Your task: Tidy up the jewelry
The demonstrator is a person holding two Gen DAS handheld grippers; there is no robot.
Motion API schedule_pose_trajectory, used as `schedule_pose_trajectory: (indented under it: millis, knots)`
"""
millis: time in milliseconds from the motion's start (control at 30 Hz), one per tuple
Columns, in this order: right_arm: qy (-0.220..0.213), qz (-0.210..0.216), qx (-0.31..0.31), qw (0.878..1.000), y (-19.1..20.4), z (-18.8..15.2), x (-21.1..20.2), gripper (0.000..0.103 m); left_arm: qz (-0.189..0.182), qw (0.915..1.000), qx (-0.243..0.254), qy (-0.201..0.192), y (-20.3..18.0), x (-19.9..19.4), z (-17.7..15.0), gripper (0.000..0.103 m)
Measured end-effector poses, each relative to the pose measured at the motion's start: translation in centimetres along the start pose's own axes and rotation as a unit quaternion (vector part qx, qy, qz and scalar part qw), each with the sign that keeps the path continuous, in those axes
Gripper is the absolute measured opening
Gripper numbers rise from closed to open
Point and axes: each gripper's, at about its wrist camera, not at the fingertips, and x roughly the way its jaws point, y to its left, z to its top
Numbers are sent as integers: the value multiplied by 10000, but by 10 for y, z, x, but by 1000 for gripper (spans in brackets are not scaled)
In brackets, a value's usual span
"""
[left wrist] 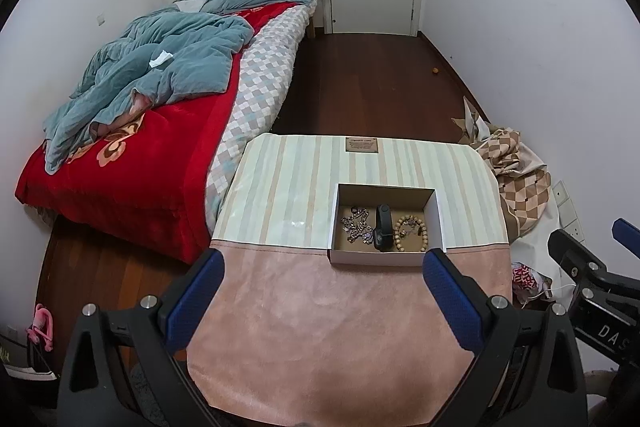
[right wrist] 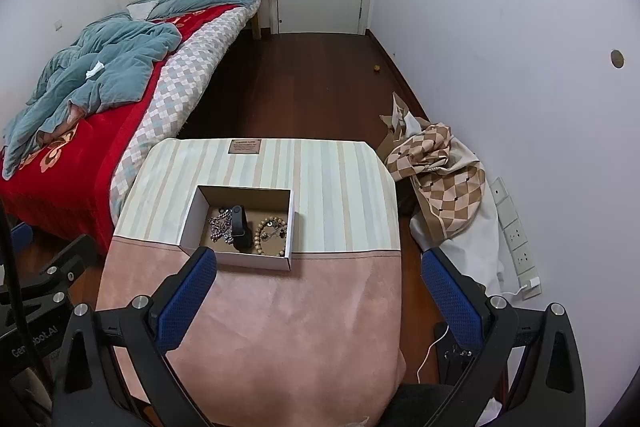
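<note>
Jewelry sits gathered in an open cardboard box (left wrist: 384,223) on the cloth-covered surface (left wrist: 320,307): a tangled silver chain (left wrist: 356,225) at left, a black watch band (left wrist: 383,227) in the middle, a wooden bead bracelet (left wrist: 411,233) at right. From the left wrist, the left tool (left wrist: 324,291) hovers short of the box, spread wide and holding nothing. From the right wrist, the right tool (right wrist: 320,291) is likewise wide apart and empty, with the box (right wrist: 240,223) ahead to its left. Likely risks: the chain (right wrist: 220,225) lies against the band (right wrist: 240,227), so a pinch there could drag both; the light box might slide on cloth.
</note>
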Motion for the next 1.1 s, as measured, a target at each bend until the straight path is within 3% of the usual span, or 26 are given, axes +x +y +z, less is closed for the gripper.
schedule_pose_trajectory:
  millis: [1100]
  knots:
    - [54, 17, 30, 10000, 0, -10, 4, 103, 12, 10000, 16, -67, 3, -2, 1, 103]
